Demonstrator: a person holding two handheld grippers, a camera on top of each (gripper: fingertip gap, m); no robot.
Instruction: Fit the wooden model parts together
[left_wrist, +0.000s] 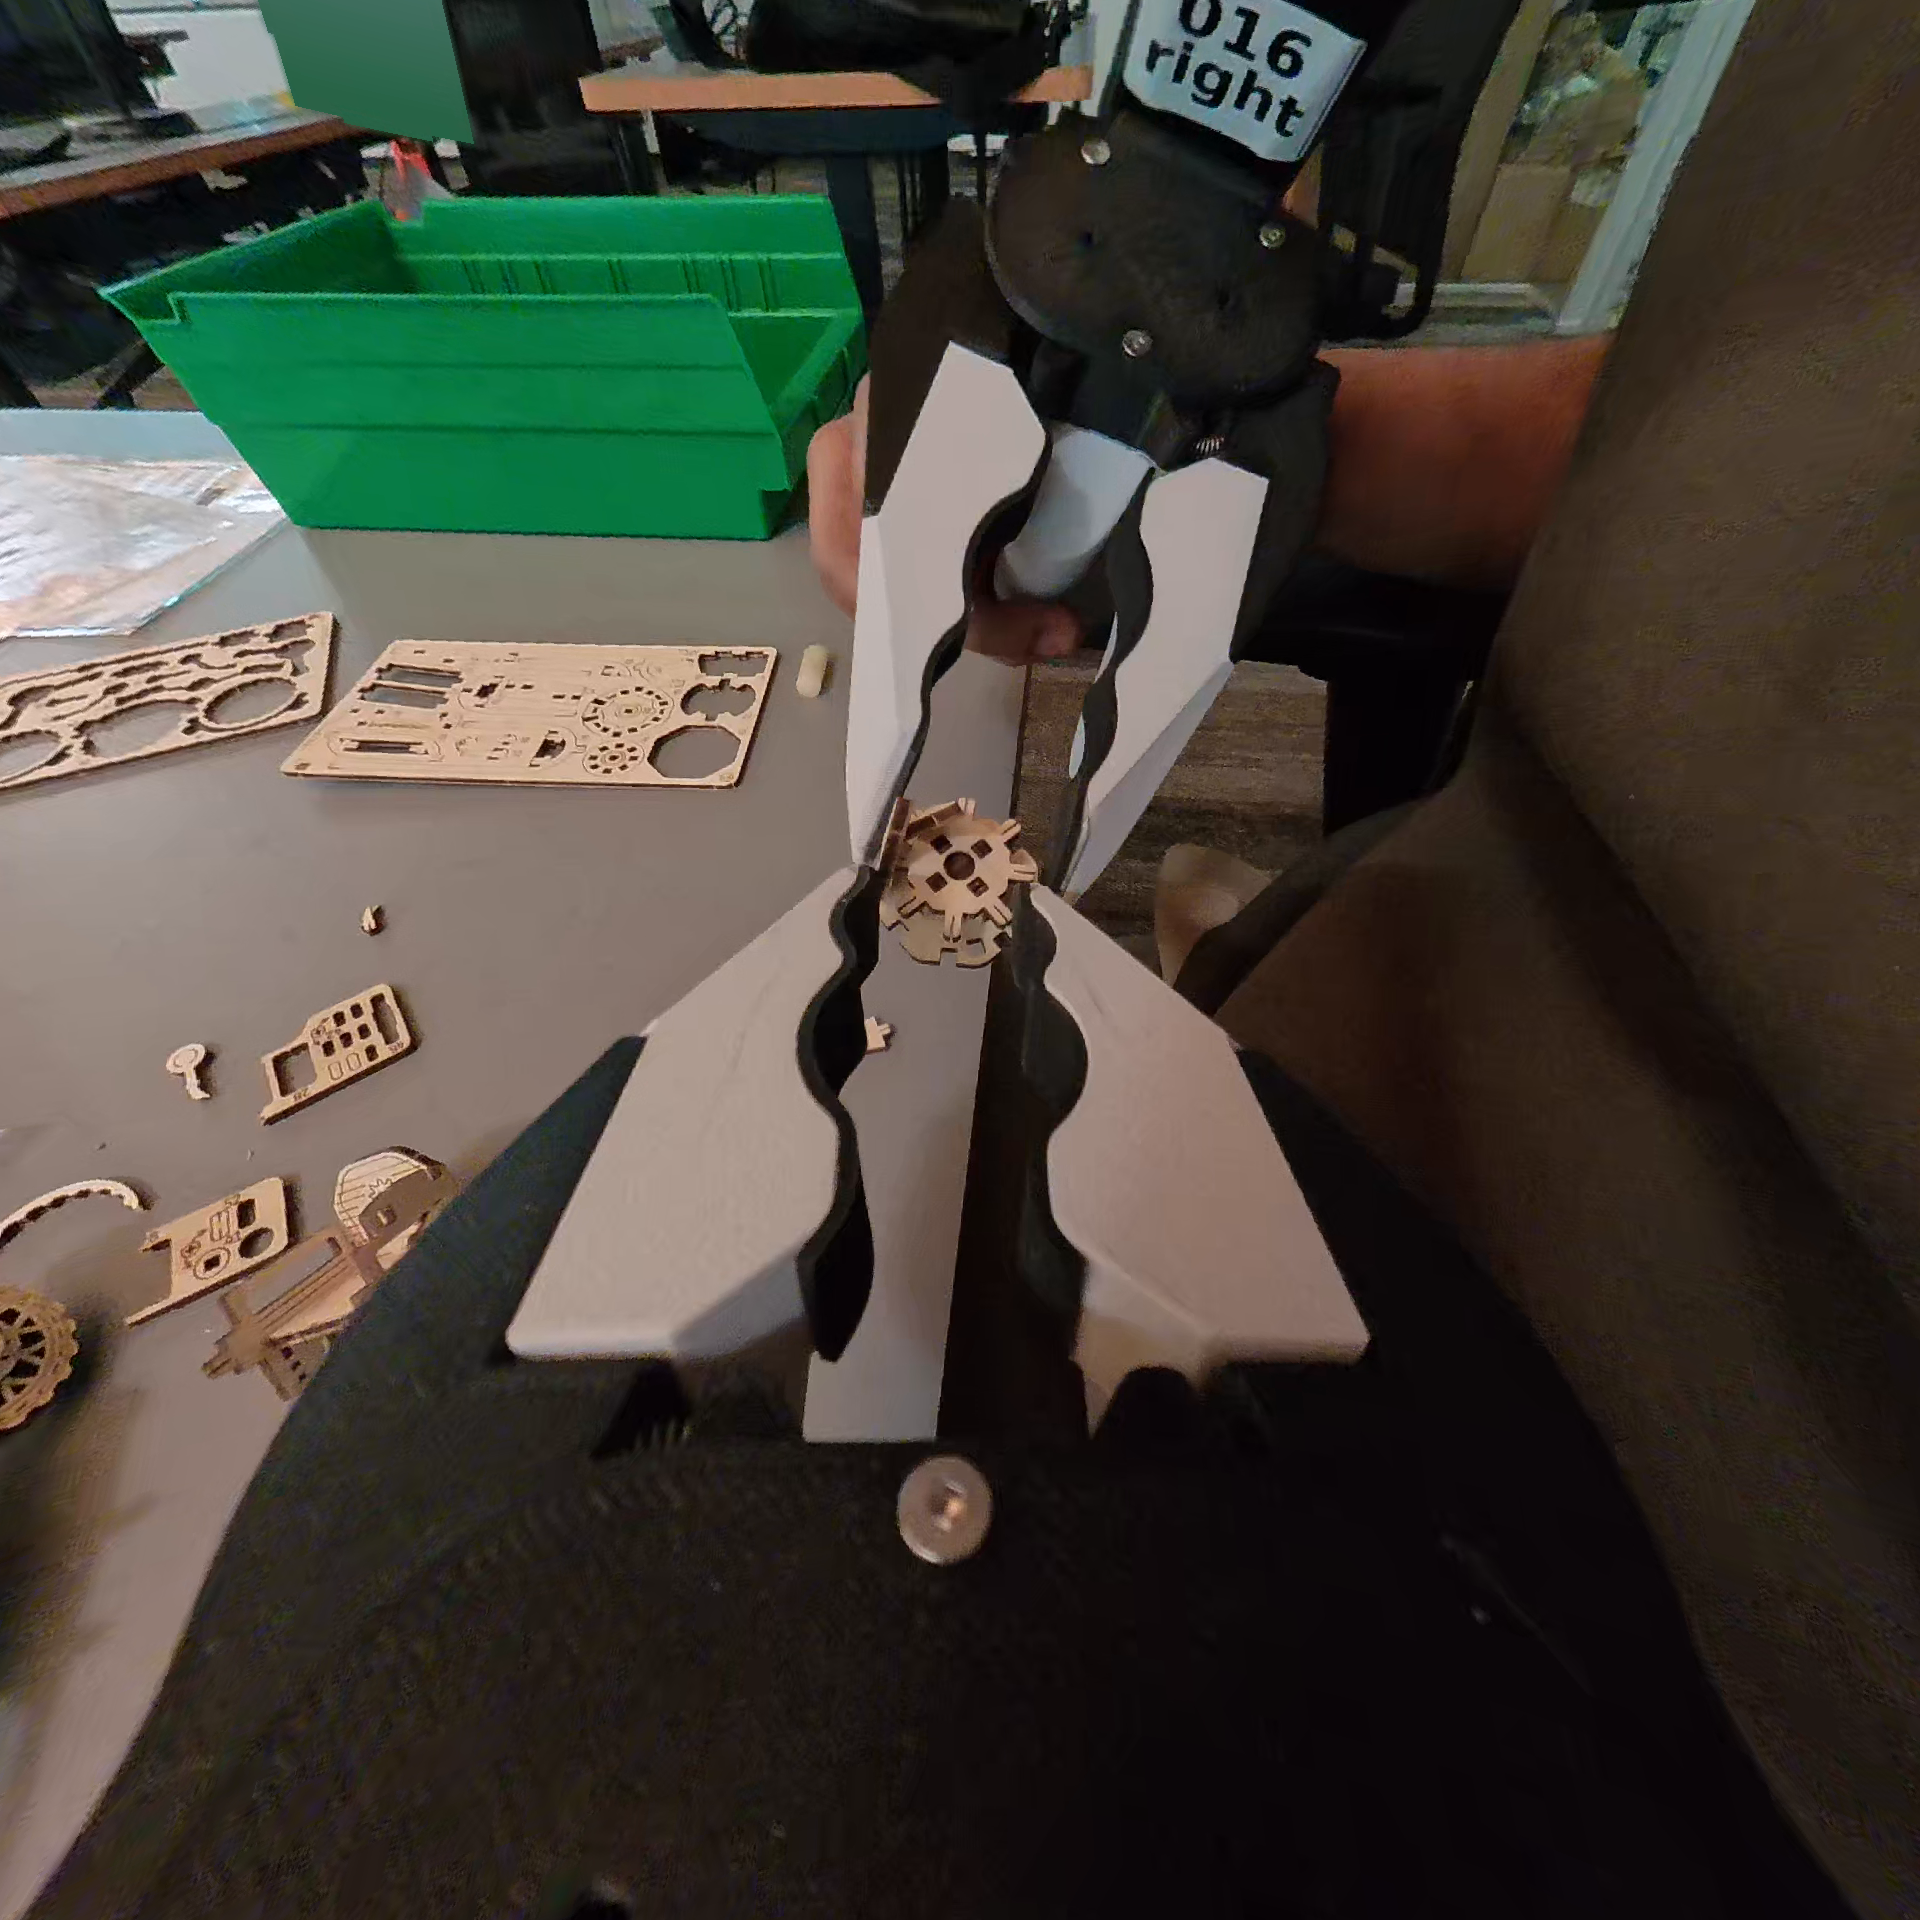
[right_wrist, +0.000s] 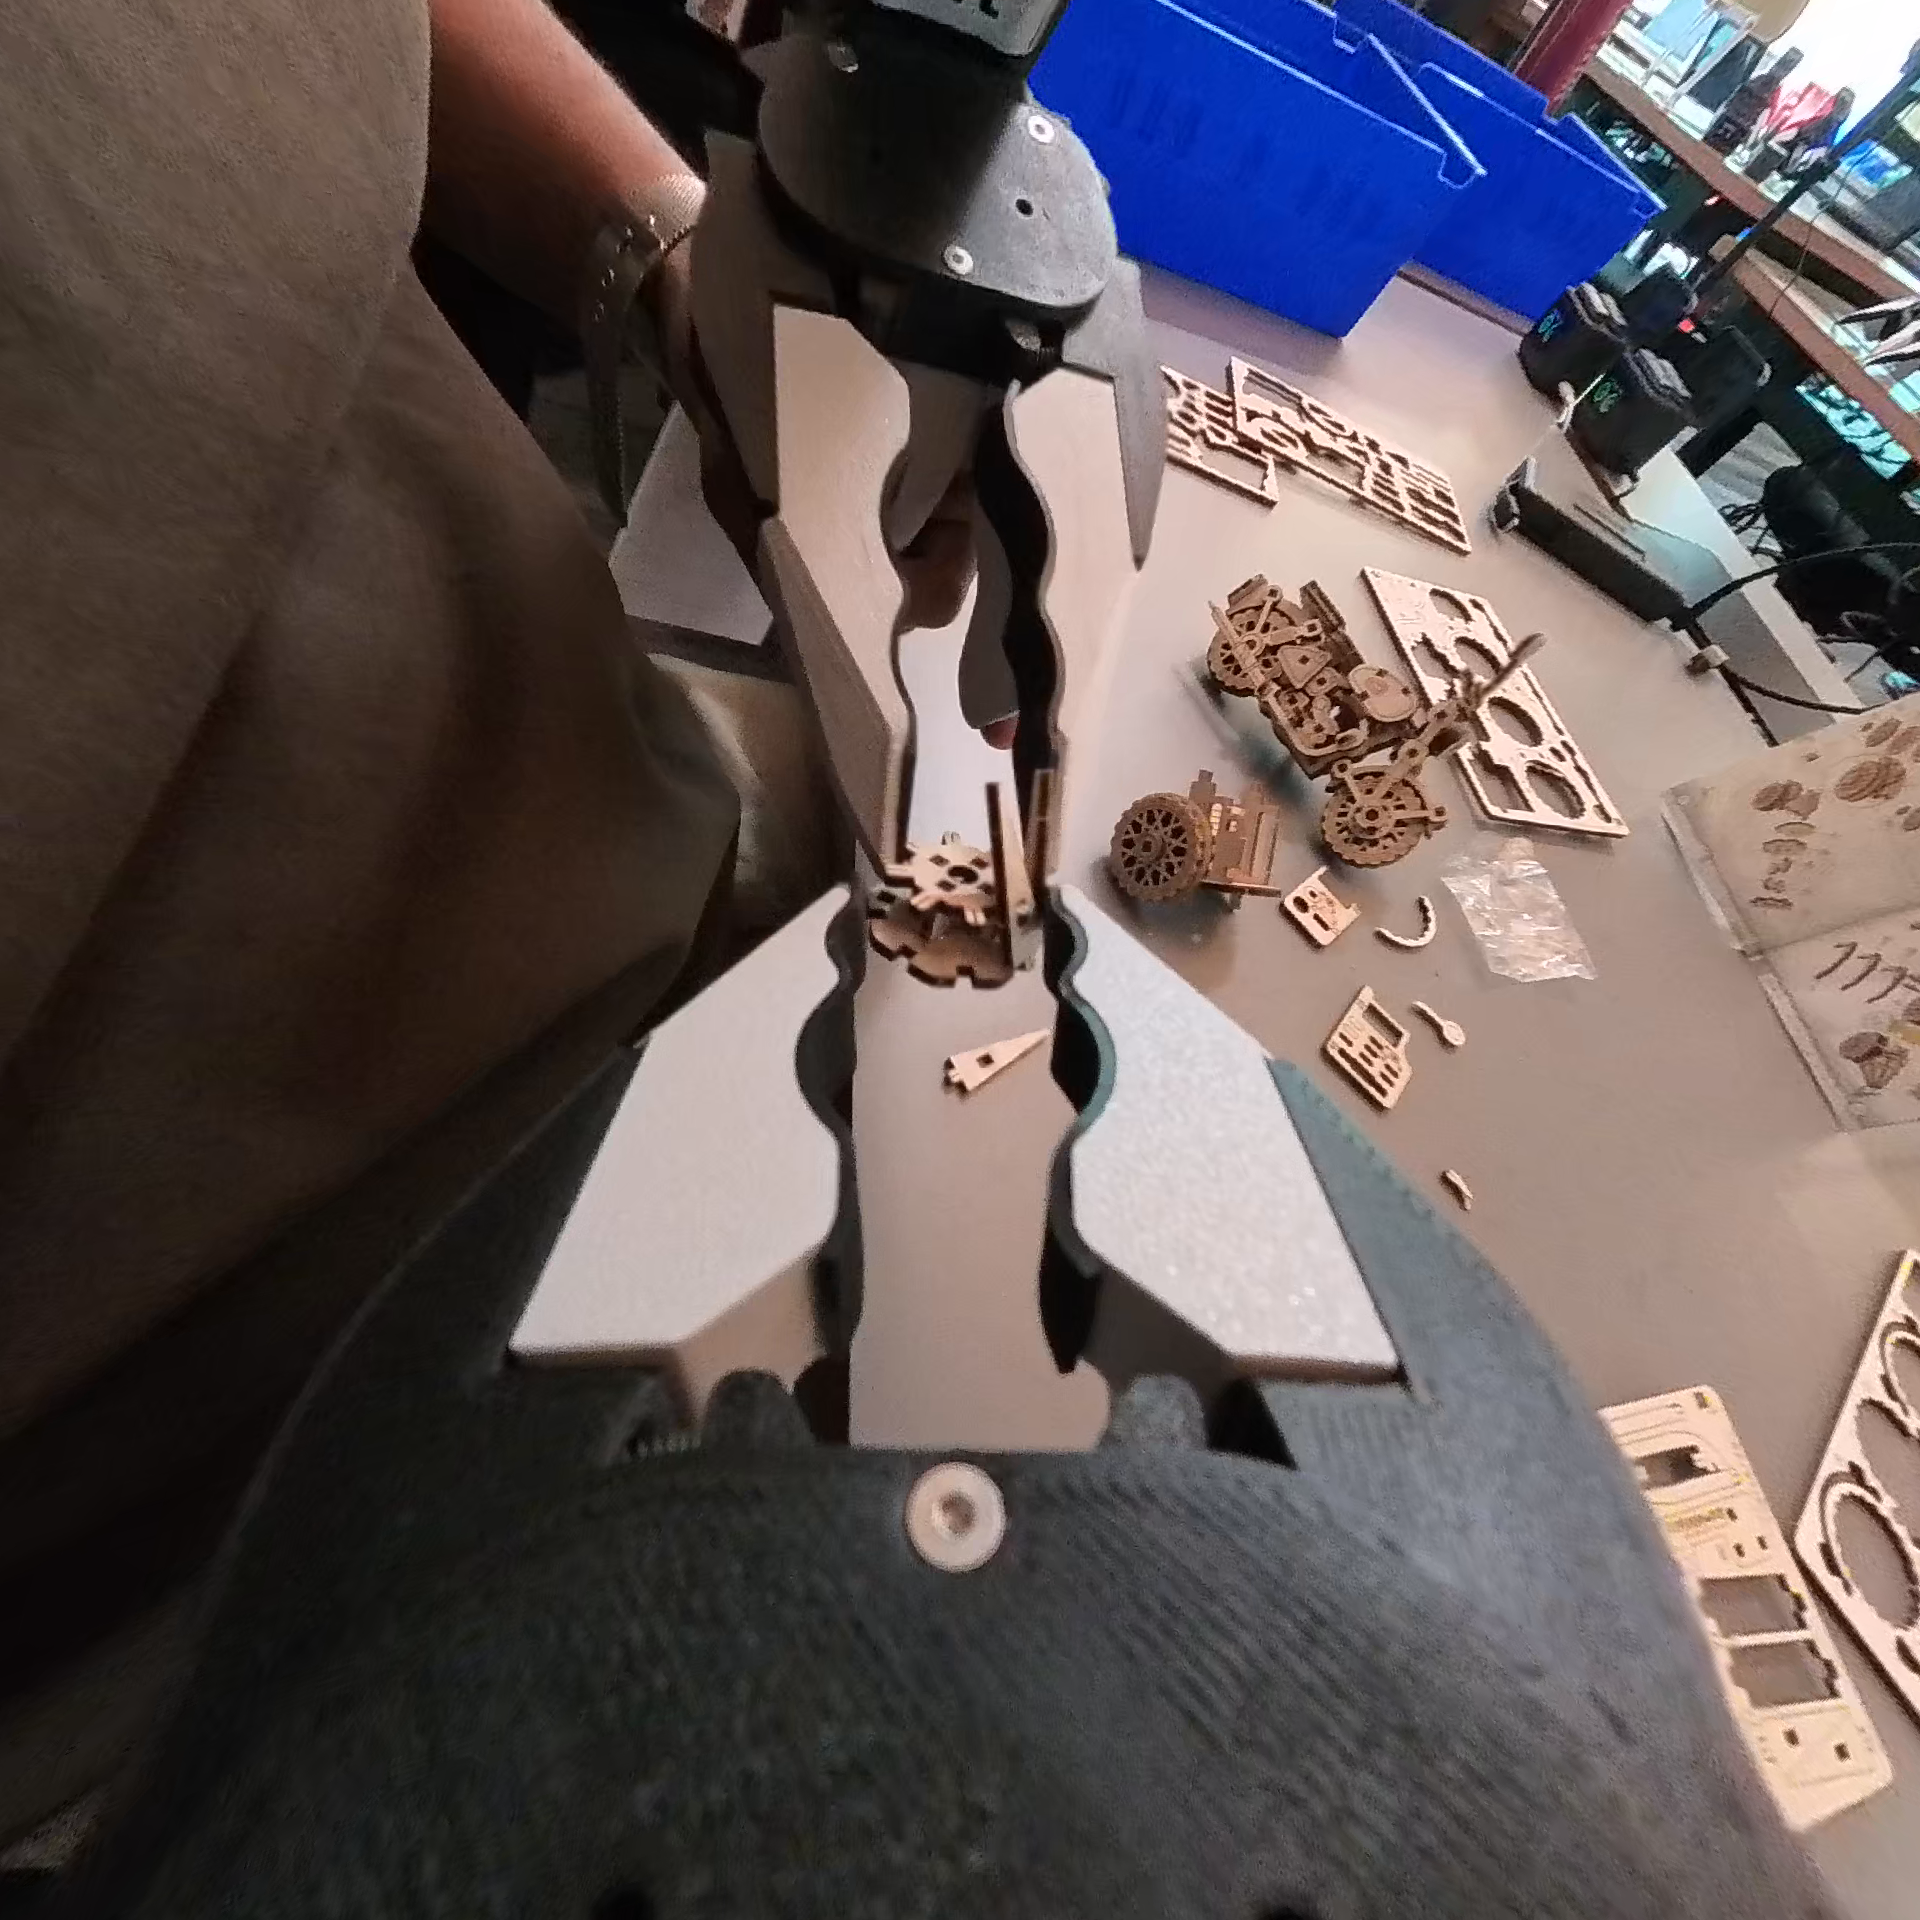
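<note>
The left gripper (left_wrist: 951, 888) pinches a small wooden hub (left_wrist: 956, 883) in the air, just past the bench (left_wrist: 520, 935) edge. The right gripper (left_wrist: 961, 831) meets it tip to tip; whether it grips the hub too is hard to tell. To do this well, both should push gently and straight, so the thin slats (right_wrist: 1013, 831) don't snap.
</note>
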